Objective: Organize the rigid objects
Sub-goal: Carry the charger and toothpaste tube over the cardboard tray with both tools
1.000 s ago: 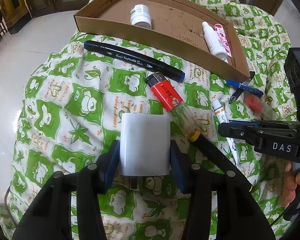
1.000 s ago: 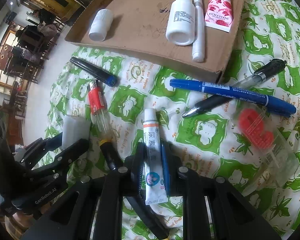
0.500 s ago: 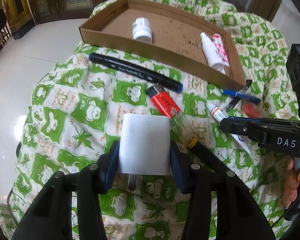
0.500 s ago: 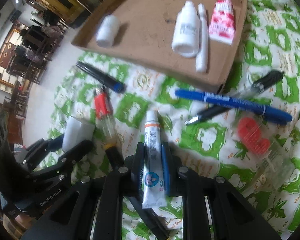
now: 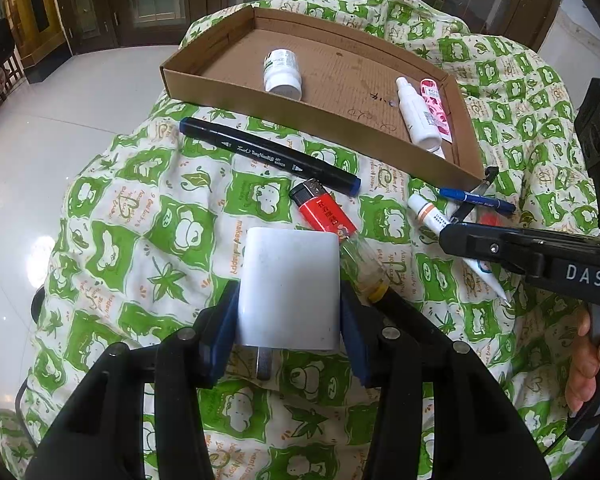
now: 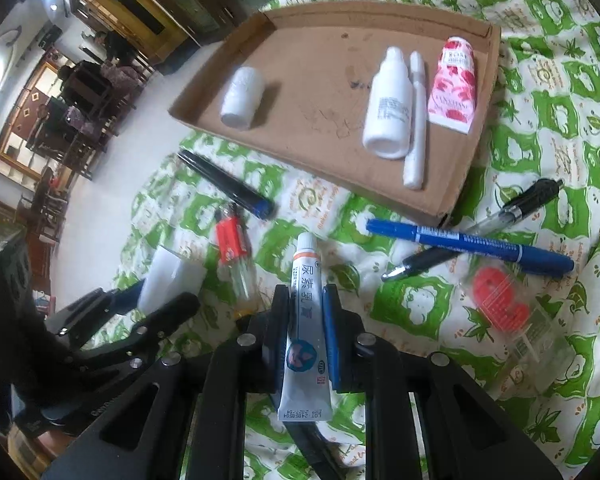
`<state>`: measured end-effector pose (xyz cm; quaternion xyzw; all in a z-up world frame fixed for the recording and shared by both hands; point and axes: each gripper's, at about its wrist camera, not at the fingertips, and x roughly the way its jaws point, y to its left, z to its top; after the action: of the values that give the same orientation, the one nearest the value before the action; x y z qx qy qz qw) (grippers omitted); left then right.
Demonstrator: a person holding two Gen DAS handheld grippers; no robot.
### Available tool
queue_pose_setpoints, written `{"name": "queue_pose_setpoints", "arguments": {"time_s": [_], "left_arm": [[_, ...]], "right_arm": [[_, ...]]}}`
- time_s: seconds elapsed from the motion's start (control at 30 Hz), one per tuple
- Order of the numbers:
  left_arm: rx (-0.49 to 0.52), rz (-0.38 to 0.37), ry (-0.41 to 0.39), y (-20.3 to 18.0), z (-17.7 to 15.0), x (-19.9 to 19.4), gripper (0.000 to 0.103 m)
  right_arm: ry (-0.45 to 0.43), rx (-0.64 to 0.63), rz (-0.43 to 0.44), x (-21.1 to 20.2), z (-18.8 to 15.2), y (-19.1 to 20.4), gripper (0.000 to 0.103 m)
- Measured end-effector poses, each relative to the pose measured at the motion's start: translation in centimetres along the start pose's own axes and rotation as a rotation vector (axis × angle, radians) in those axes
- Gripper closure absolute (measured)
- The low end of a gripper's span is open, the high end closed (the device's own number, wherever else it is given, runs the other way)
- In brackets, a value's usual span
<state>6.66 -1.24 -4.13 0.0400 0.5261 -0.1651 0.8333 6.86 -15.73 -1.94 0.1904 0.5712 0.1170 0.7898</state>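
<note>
My left gripper [image 5: 288,304] is shut on a white plug adapter [image 5: 288,288], held just above the green patterned cloth; its metal prong shows underneath. My right gripper [image 6: 305,304] is shut on a white ointment tube [image 6: 305,320] with an orange band near the cap, lifted off the cloth. The same tube [image 5: 436,220] pokes out past the right gripper in the left wrist view. The cardboard tray [image 5: 308,132] lies beyond, holding a white pill bottle [image 5: 282,72], a white dropper bottle [image 6: 388,108], a white stick [image 6: 416,120] and a pink rose tube [image 6: 454,84].
Loose on the cloth lie a black marker [image 5: 268,156], a red lighter [image 5: 324,212], a screwdriver with a clear handle [image 5: 364,260], a blue pen [image 6: 468,244], a black pen [image 6: 472,232] and a clear case with red contents [image 6: 500,308]. White floor lies to the left.
Both grippers have risen a little with their loads, so the tray and cloth look smaller and farther. The tube's cap now hangs clear of the cloth.
</note>
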Motion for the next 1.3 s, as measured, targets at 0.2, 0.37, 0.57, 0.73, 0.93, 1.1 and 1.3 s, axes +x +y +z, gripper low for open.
{"name": "queue_pose_setpoints", "arguments": {"time_s": [0.2, 0.37, 0.57, 0.73, 0.93, 1.1, 1.3], "left_arm": [[0.003, 0.002, 0.005, -0.1, 0.0, 0.1, 0.057], [0.002, 0.004, 0.011, -0.3, 0.0, 0.3, 0.057], [-0.003, 0.007, 0.018, -0.4, 0.1, 0.6, 0.057], [-0.012, 0.004, 0.014, -0.2, 0.0, 0.4, 0.057], [-0.012, 0.004, 0.013, -0.2, 0.1, 0.4, 0.057], [-0.014, 0.007, 0.007, -0.1, 0.1, 0.2, 0.057], [-0.011, 0.007, -0.016, -0.1, 0.2, -0.6, 0.057]], "right_arm": [[0.083, -0.02, -0.047, 1.6, -0.4, 0.2, 0.088], [0.182, -0.015, -0.075, 3.5, -0.9, -0.4, 0.088], [0.183, -0.038, -0.082, 3.3, -0.9, -0.3, 0.088], [0.077, -0.015, -0.028, 1.2, -0.5, -0.3, 0.088], [-0.002, -0.002, 0.004, -0.1, -0.1, -0.5, 0.088], [0.008, -0.006, 0.002, 0.1, 0.1, -0.3, 0.088], [-0.015, 0.002, -0.001, -0.4, 0.1, -0.4, 0.088]]}}
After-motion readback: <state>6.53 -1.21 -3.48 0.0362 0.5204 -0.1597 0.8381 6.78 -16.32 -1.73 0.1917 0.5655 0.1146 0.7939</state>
